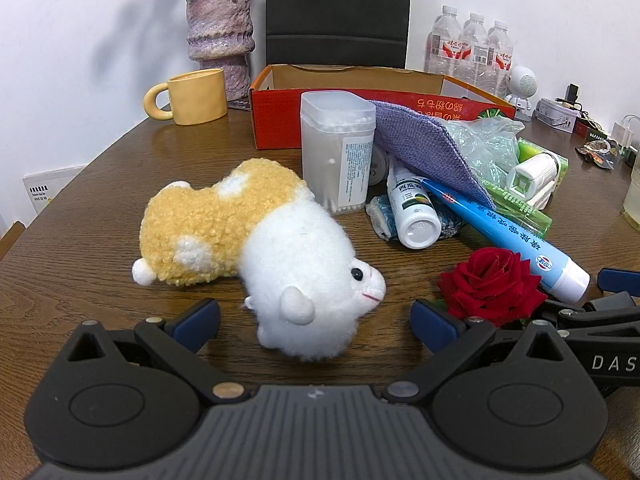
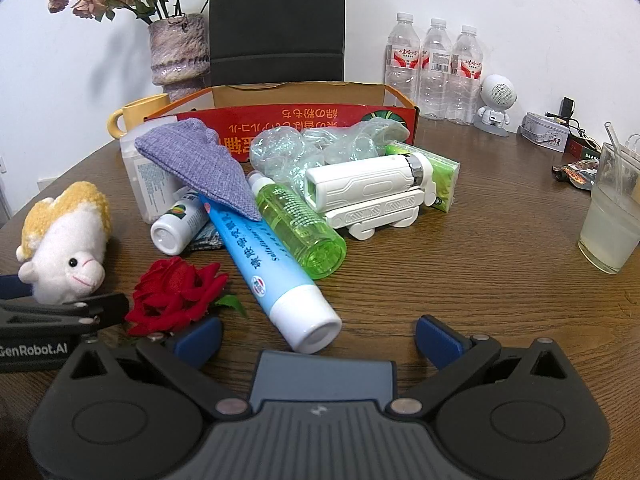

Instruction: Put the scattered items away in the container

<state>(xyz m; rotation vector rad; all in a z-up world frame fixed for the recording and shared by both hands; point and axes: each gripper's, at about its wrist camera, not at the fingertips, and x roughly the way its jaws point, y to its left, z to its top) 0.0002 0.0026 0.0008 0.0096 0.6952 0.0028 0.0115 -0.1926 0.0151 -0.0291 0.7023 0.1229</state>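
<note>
Wooden brown surface point(image 2: 460, 280) carries a heap of small items, and the red cardboard box point(image 1: 280, 120) stands behind them toward the far edge, with its top open. Both tongs are spread to their widest and hold nothing.

The left tongs point(image 1: 316, 320) hover low over the near edge with the white head of the plush sheep point(image 1: 280, 248) between the blue pads, not yet pressed. I think the step in hand is to take this toy. It is soft, so the pads should close on the thick part of the head or body, not on an ear, and then lift it high enough to clear the box wall.

The right tongs point(image 2: 318, 334) have the white cap of the blue tube point(image 2: 276, 268) just before them. The red rose point(image 2: 176, 292) lies beside the left pad and should not be crushed.

More items lie between, close together: a purple cloth point(image 2: 200, 164), a green bottle point(image 2: 300, 224), a cotton swab jar point(image 1: 338, 148) and a white toy vehicle point(image 2: 372, 196).

Along the far edge stand a yellow mug point(image 1: 196, 96), a vase point(image 1: 220, 32) and water bottles point(image 2: 434, 68) against a white wall. A glass of drink point(image 2: 612, 220) stands at the right edge.
</note>
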